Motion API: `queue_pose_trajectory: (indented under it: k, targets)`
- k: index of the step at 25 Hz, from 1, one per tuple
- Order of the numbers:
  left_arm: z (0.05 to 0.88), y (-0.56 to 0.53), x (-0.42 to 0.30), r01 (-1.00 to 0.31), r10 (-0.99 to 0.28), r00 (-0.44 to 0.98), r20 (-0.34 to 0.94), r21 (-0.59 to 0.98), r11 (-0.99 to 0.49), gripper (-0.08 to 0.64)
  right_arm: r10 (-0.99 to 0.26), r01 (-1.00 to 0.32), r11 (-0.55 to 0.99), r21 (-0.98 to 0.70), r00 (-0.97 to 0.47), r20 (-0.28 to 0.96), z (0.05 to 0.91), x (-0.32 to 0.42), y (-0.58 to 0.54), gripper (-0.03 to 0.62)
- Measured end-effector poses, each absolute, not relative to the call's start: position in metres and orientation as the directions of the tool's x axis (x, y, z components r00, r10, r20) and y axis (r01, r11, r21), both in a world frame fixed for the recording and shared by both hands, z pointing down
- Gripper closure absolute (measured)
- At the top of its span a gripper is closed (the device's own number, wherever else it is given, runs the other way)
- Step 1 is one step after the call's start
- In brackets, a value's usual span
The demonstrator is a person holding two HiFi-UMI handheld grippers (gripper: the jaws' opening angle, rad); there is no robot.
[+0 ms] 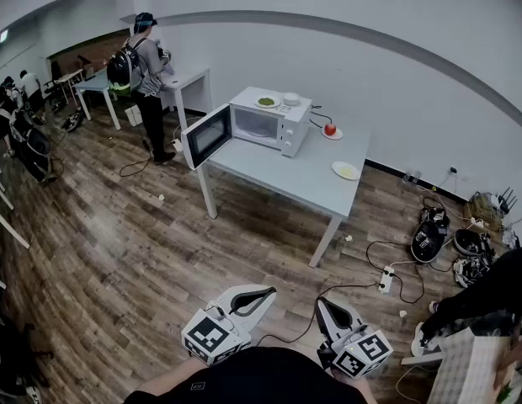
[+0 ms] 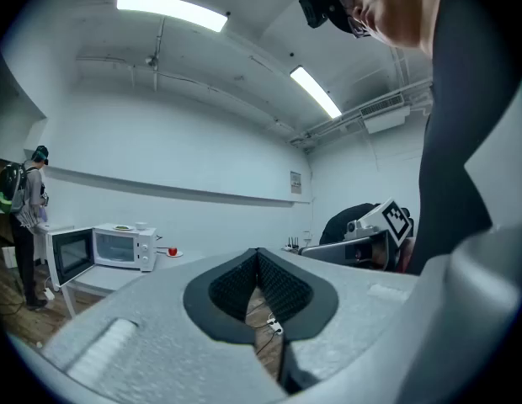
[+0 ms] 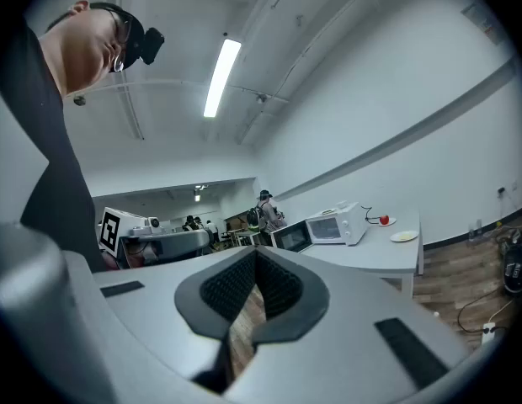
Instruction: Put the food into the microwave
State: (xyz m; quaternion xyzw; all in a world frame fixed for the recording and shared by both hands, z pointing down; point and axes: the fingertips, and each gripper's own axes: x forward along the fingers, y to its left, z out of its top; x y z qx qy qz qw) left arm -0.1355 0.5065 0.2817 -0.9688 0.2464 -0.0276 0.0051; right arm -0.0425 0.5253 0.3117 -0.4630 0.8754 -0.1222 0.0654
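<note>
At the far left a person with a backpack (image 1: 143,66) stands at a white table (image 1: 192,77), and more people show at the left edge. A green sign (image 1: 3,36) high on that wall is too small to read.

Wide wood floor (image 1: 109,251) lies between the near grippers and the grey table (image 1: 286,175). The grey table stands out from the far wall, with open floor along its left and near sides.

One microwave (image 1: 282,129) sits at the table's far left corner. Its door (image 1: 206,135) is swung open past the table's left edge.

There are three plates:
- The plate of green food (image 1: 266,102) lies on top of the microwave, beside one small white bowl (image 1: 291,99).
- The plate with a red fruit (image 1: 330,130) sits just right of the microwave.
- The plate of pale yellow food (image 1: 346,170) lies near the table's right edge.

One white power strip (image 1: 385,278) with black cables lies on the floor right of the table's near leg. Bags (image 1: 429,238) crowd the floor by the right wall.

Close in, the left gripper (image 1: 265,293) and the right gripper (image 1: 324,304) both point level. Each has its jaws pressed together on nothing, and each carries a cube of black-and-white square markers.
</note>
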Motion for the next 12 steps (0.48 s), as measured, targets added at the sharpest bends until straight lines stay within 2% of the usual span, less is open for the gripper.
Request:
queue_pose_trajectory:
  k: [12]
  targets:
    - [0.292, 0.503, -0.121, -0.455, -0.455, 0.888, 0.073, -0.009, -0.890, 0.552, -0.836, -0.806, 0.525, -0.272, -0.548, 0.011, 0.320, -0.032, 0.526, 0.580]
